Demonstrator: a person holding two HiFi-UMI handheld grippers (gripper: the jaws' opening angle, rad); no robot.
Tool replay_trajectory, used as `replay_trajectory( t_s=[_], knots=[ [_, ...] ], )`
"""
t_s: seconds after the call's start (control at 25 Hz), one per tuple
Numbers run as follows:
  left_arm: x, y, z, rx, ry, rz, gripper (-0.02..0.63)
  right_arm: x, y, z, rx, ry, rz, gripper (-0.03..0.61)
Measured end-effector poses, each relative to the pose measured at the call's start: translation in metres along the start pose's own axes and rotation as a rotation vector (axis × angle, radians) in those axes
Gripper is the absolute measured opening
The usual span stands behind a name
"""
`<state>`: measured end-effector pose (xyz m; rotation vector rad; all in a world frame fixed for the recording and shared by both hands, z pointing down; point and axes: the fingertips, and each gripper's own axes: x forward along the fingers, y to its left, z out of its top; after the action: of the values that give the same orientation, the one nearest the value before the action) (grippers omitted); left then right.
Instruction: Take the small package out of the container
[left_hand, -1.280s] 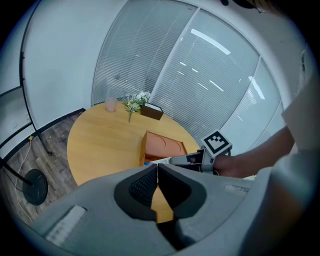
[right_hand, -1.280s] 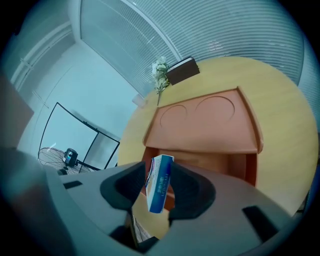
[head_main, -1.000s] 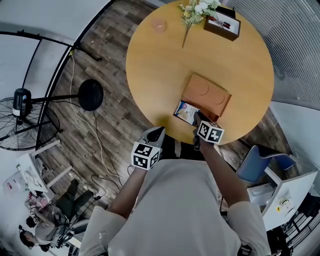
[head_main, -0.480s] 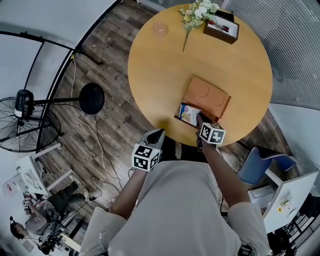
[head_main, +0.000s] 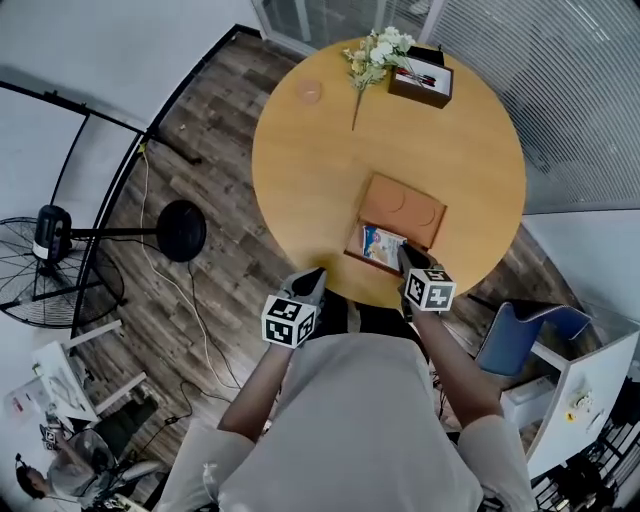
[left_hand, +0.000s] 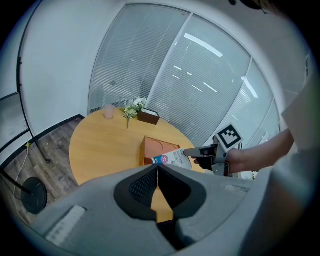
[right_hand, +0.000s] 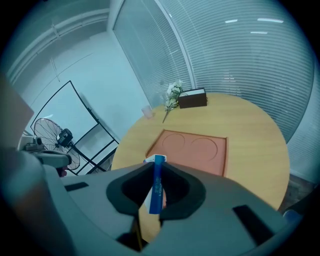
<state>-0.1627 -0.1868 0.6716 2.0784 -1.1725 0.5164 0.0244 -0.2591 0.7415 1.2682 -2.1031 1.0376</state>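
Note:
On the round wooden table (head_main: 300, 170) lies a flat orange-brown container (head_main: 405, 208) with two round marks in it. The small package (head_main: 382, 246), white and blue with coloured print, is held over the container's near end. My right gripper (head_main: 406, 256) is shut on the package's near edge; its jaws have just been closing on it. In the right gripper view the package (right_hand: 157, 182) stands edge-on between the jaws (right_hand: 156, 167), above the container (right_hand: 195, 150). My left gripper (head_main: 311, 283) hangs at the table's near edge, shut and holding nothing (left_hand: 157, 168).
At the table's far side are a flower sprig (head_main: 372, 52), a dark box with pens (head_main: 420, 80) and a pink cup (head_main: 309, 92). A fan (head_main: 48, 252) and a round stand base (head_main: 180, 203) stand on the floor at left, a blue chair (head_main: 520, 335) at right.
The right gripper has taken hold of the package and lifted it up off the container's near end. The left gripper has stayed in place.

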Motion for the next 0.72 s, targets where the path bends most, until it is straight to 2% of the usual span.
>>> replay_trajectory(
  t_s=[0.32, 0.52, 0.72],
  knots=[
    [-0.012, -0.016, 0.029, 0.071, -0.055, -0.075, 0.018, -0.073, 0.014, 0.041, -0.082, -0.169, -0.014, 0.048],
    [-0.023, -0.028, 0.061, 0.138, -0.103, -0.139, 0.018, -0.123, 0.025, 0.069, -0.125, -0.292, -0.064, 0.048],
    [-0.034, -0.04, 0.098, 0.156, -0.158, -0.205, 0.018, -0.173, 0.023, 0.091, -0.119, -0.408, -0.126, 0.048]
  ],
)
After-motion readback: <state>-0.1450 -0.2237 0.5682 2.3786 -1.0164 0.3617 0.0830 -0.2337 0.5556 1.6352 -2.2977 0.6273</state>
